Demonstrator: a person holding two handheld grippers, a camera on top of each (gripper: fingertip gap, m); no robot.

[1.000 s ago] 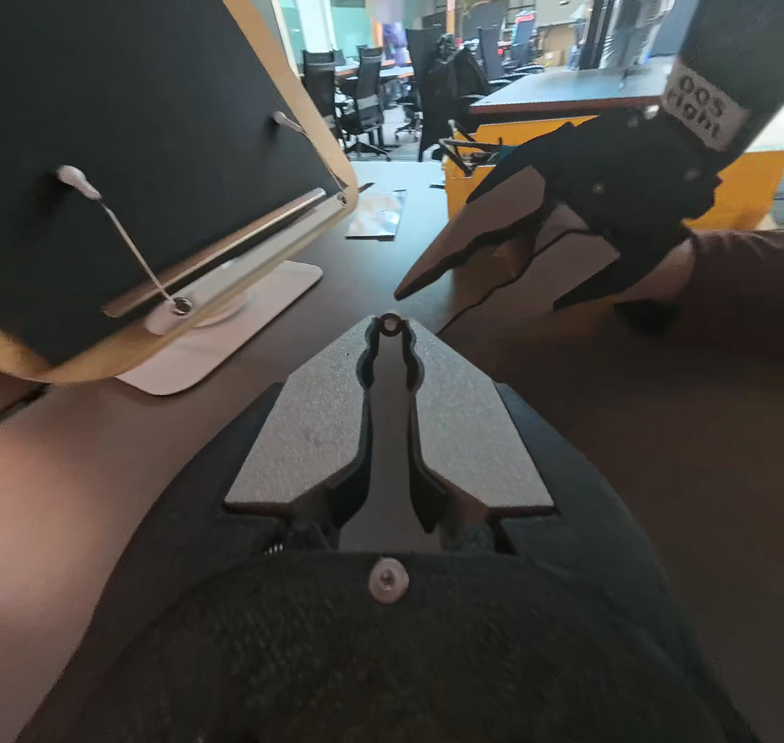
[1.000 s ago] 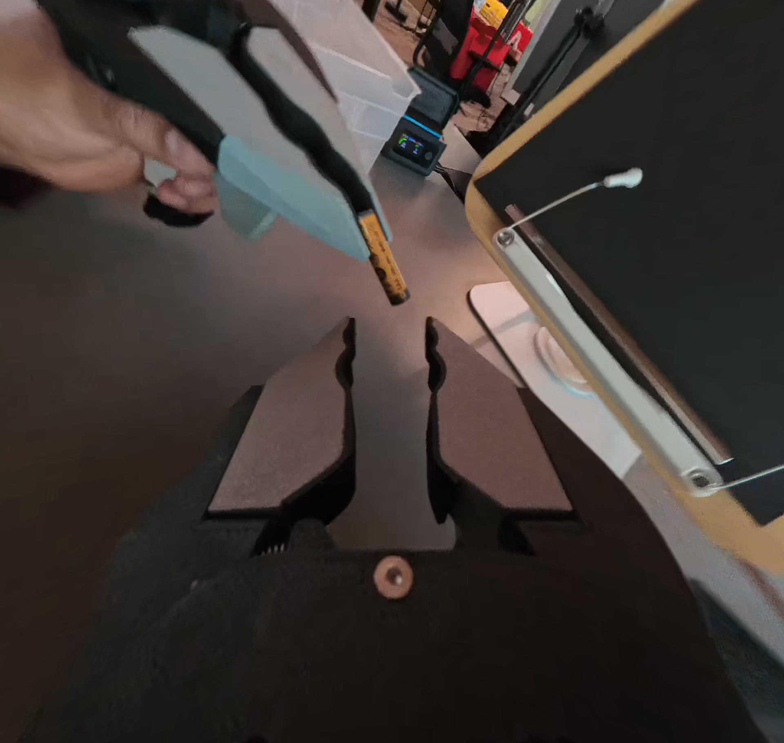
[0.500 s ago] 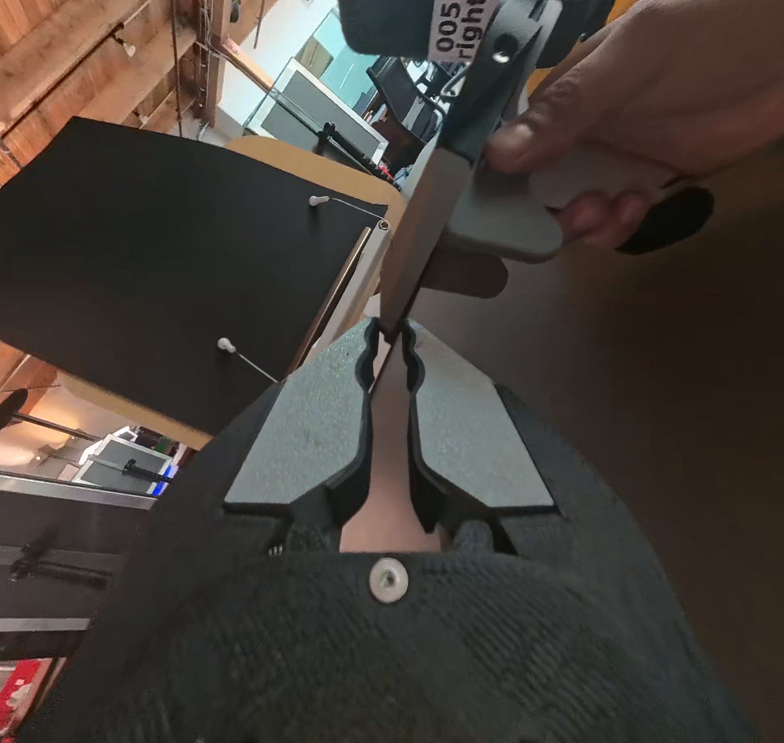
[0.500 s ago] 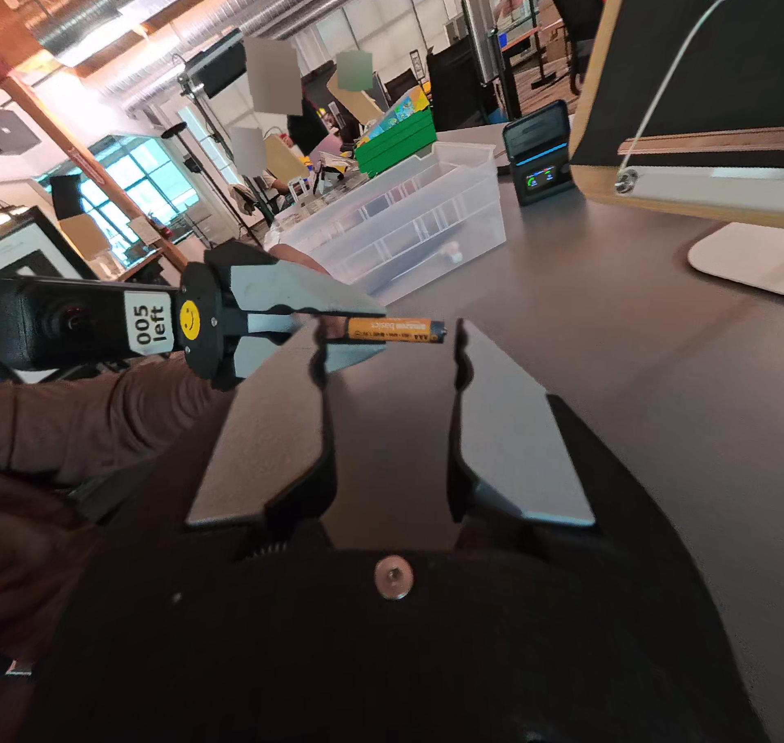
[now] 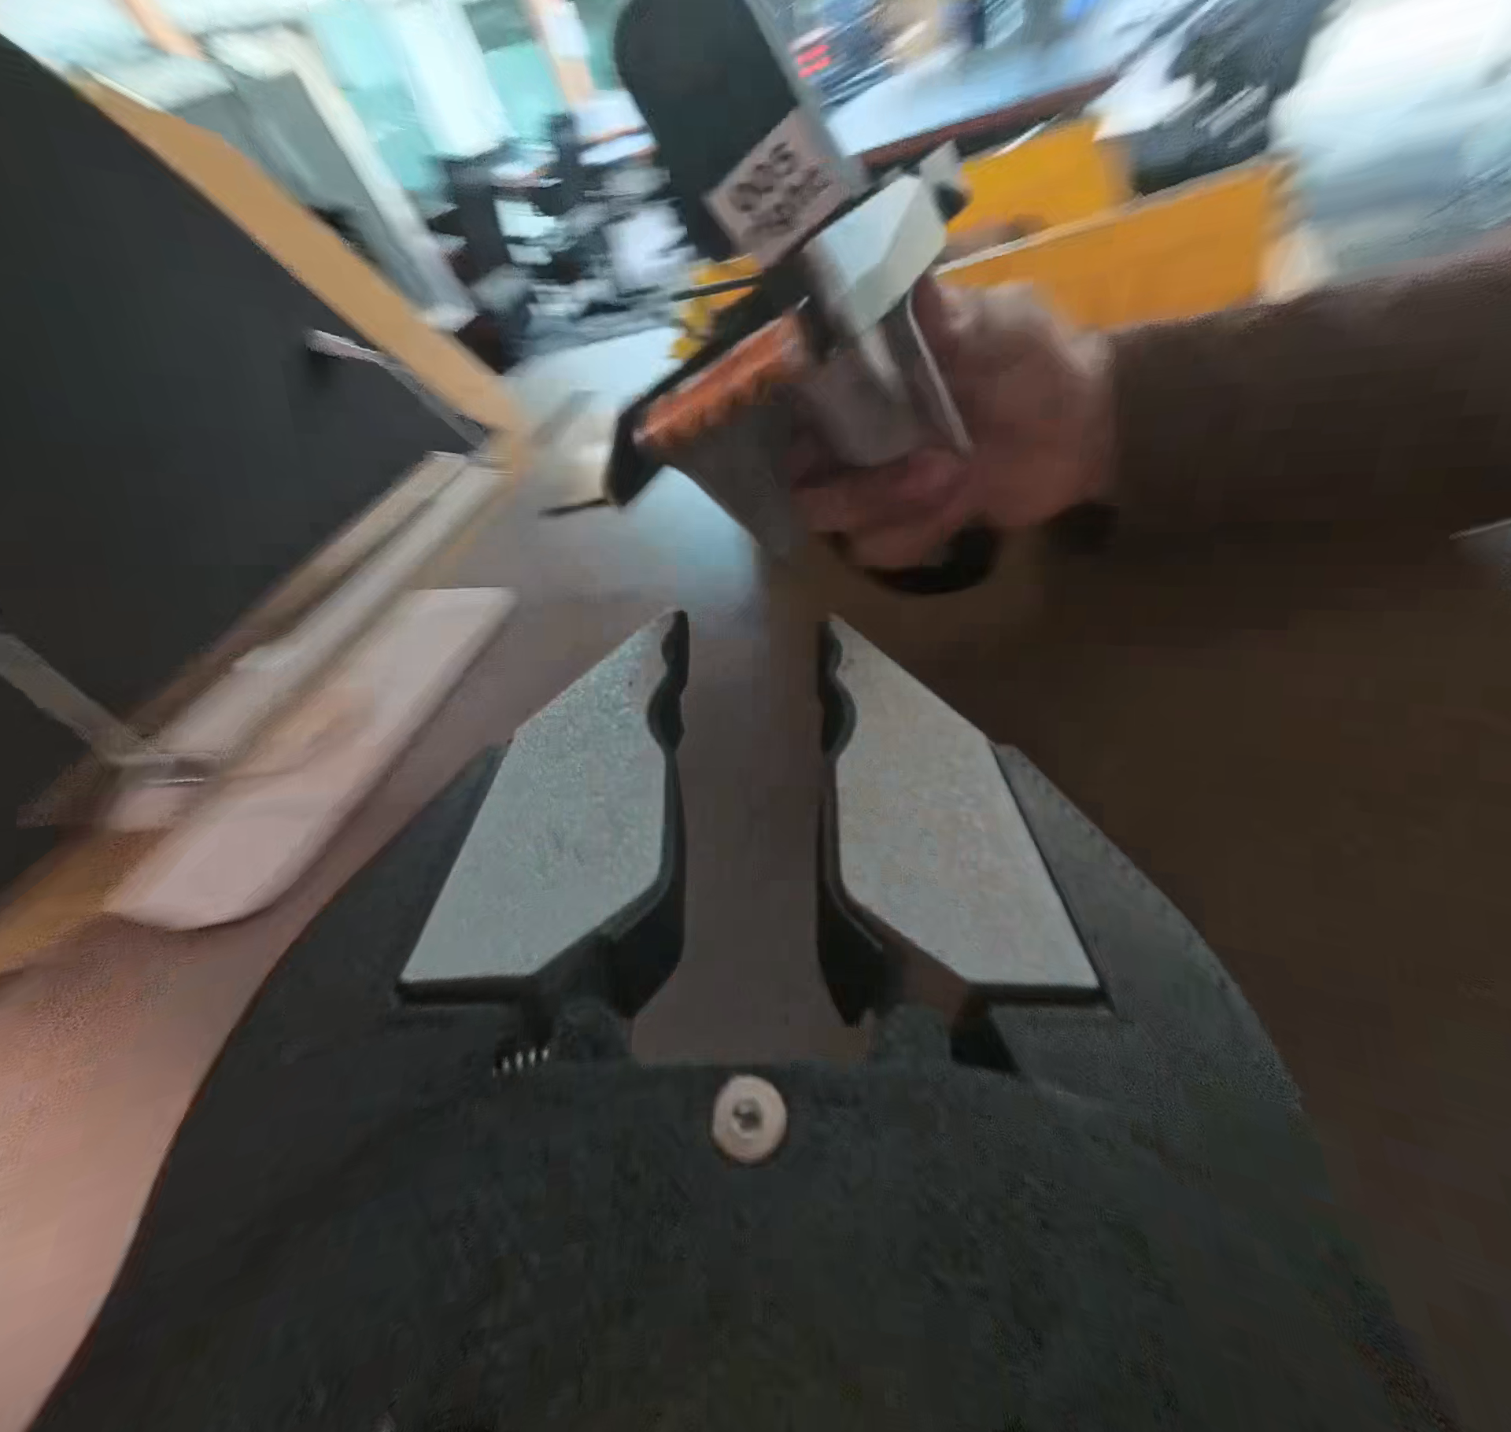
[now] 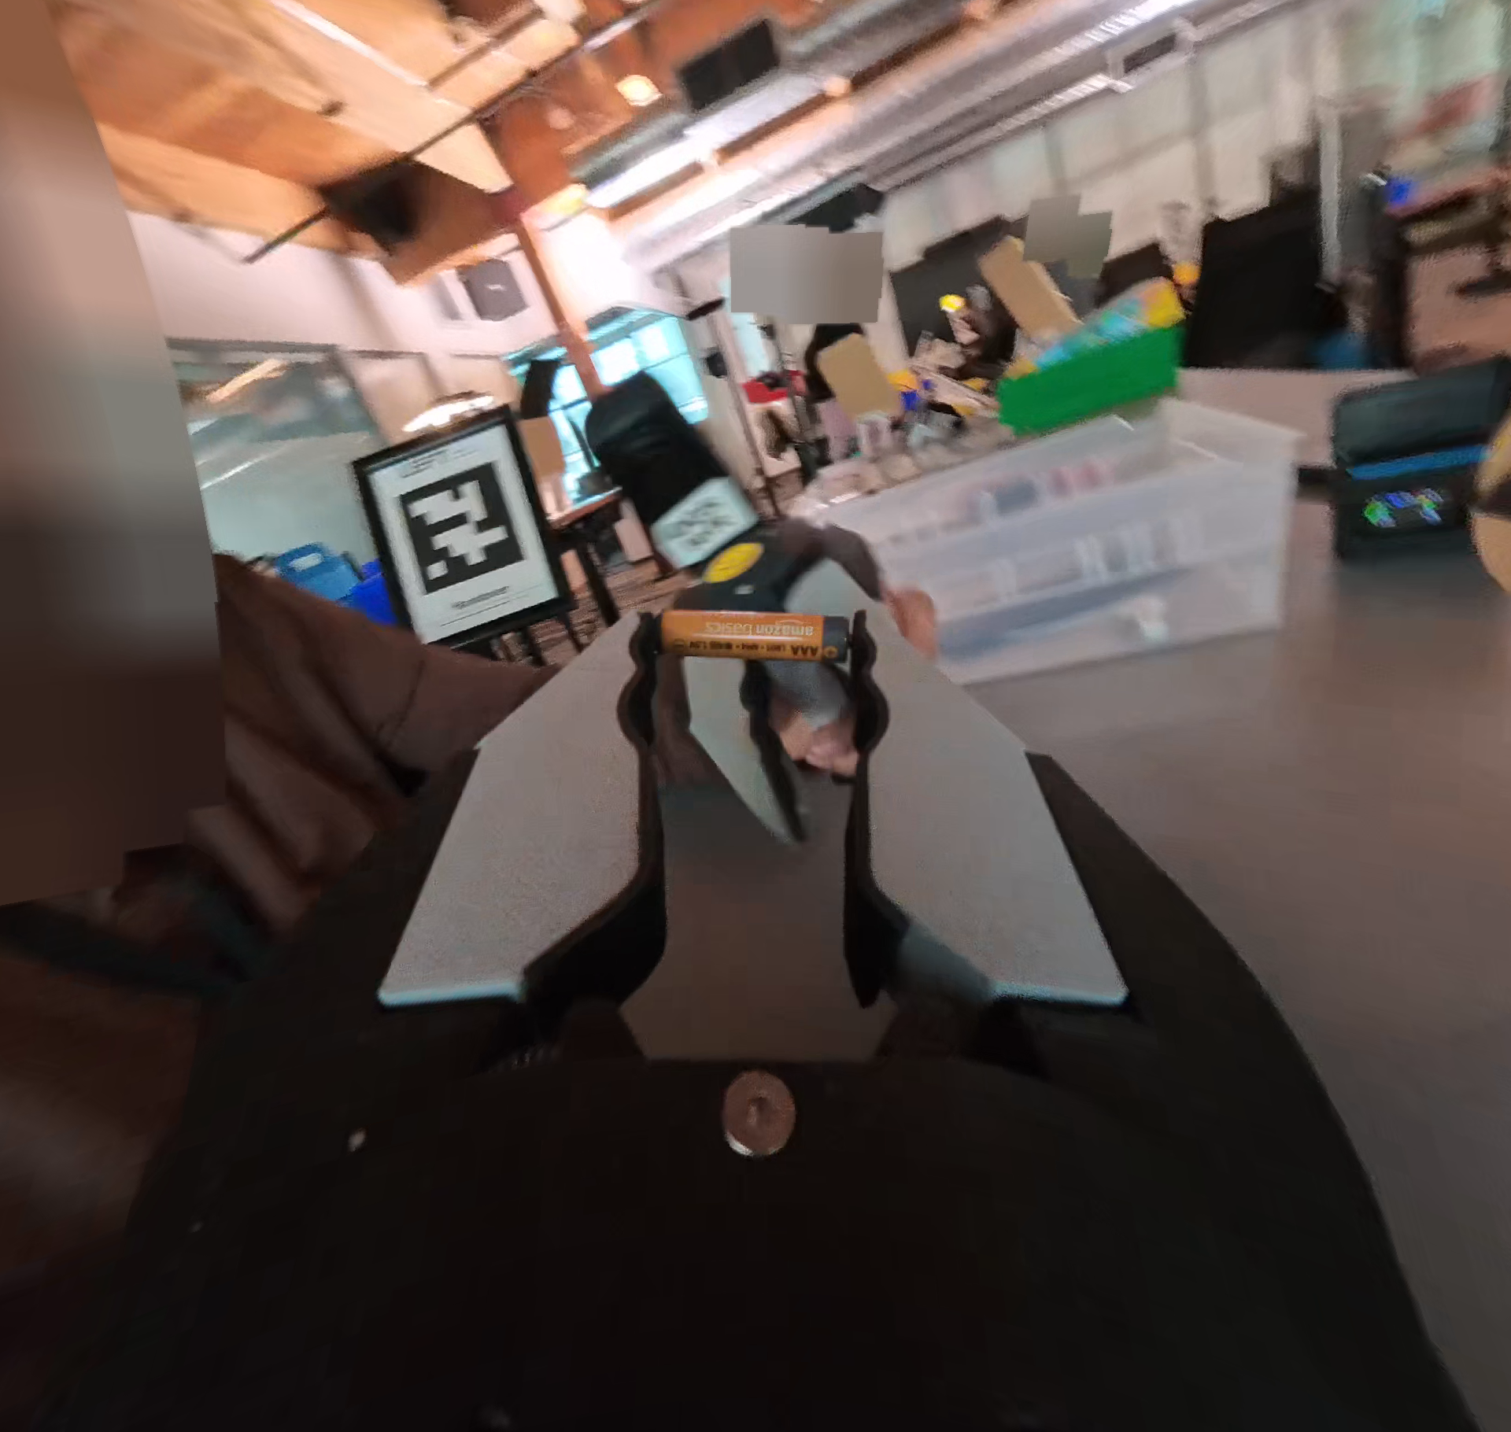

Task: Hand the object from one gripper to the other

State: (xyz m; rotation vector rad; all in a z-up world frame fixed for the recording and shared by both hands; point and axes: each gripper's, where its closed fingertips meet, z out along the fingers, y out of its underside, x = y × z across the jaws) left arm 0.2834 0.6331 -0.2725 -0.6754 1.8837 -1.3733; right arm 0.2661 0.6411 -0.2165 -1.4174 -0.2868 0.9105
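An orange and black AAA battery (image 6: pixel 752 634) lies crosswise between the tips of my right gripper (image 6: pixel 752 642), which is shut on its two ends. My left gripper (image 5: pixel 752 632) is open and empty, with dark table showing between its fingers. In the right wrist view the left gripper (image 6: pixel 783 816) is blurred, just behind and below the battery and apart from it. In the left wrist view the right gripper (image 5: pixel 634 465) is held by a hand above and ahead of my left fingertips. It is too blurred there to make out the battery.
A book stand with a black board (image 5: pixel 163 379) and white base (image 5: pixel 311 747) stands at the left of the dark table (image 5: pixel 1185 861). A clear plastic bin (image 6: pixel 1104 567) and a small black device (image 6: pixel 1414 485) sit farther back. A framed marker sign (image 6: pixel 462 522) stands beyond.
The battery has passed from my left gripper to my right one. The right gripper closed on its ends. The left gripper opened and drew back from it.
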